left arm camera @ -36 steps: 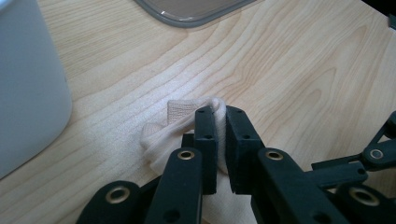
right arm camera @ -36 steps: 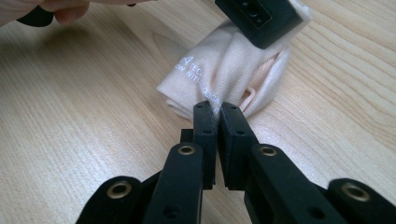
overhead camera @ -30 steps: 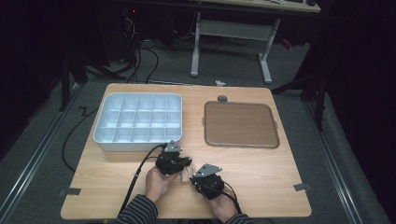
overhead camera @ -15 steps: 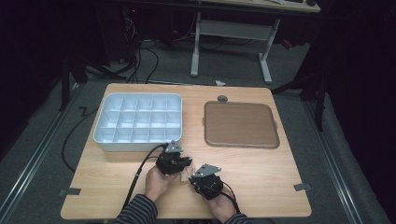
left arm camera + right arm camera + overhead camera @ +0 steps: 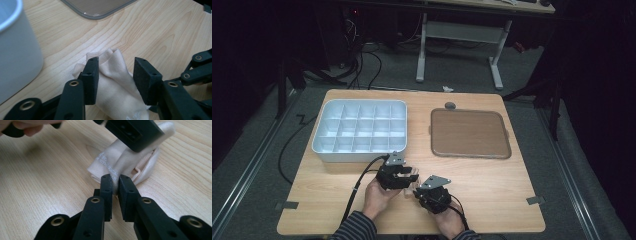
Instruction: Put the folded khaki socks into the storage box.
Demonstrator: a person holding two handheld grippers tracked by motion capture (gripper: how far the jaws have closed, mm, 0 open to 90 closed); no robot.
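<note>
Wooden worktop point(image 5: 492, 185) carried our beige sock point(image 5: 112, 80) near the divided tray point(image 5: 360, 131); our right gripper point(image 5: 115, 185) pinched its edge to anchor it, while our left gripper point(image 5: 115, 75) jaws had just been opening, straddling it loosely.

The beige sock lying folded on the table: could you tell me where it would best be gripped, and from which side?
Probably the sock is best taken at its bunched cuff end, which stands up in folds, from above. The left gripper, its jaws just opened, straddles the middle; the right gripper pinches the printed end.
</note>
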